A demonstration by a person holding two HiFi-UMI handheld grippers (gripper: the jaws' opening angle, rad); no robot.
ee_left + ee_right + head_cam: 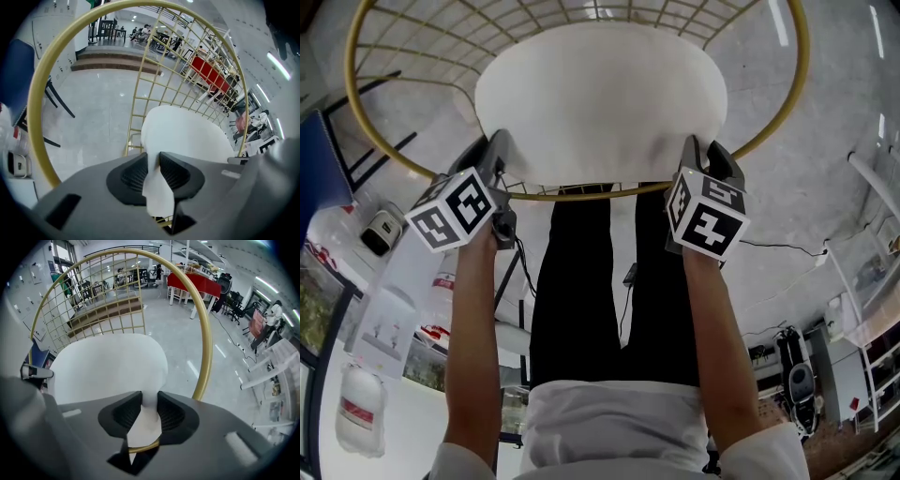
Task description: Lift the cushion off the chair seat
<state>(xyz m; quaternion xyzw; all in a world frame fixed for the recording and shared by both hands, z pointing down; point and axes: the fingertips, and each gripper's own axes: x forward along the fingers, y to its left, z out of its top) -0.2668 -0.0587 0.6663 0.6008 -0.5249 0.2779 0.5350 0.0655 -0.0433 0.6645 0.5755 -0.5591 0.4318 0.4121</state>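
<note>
A round white cushion (600,98) lies on the seat of a gold wire chair (794,89). My left gripper (495,155) pinches the cushion's near left edge; in the left gripper view the white fabric (187,136) is squeezed between the ribbed pads (133,173). My right gripper (698,155) grips the near right edge, and in the right gripper view the cushion (105,369) is pressed between its pads (171,414). Both grippers point steeply down at the seat's front rim (145,446).
The chair's gold hoop (40,93) and wire grid back (534,19) ring the cushion. The person's legs in black trousers (600,281) stand against the seat front. White shelving with bottles (366,412) is at the left, cables and gear (792,366) at the right.
</note>
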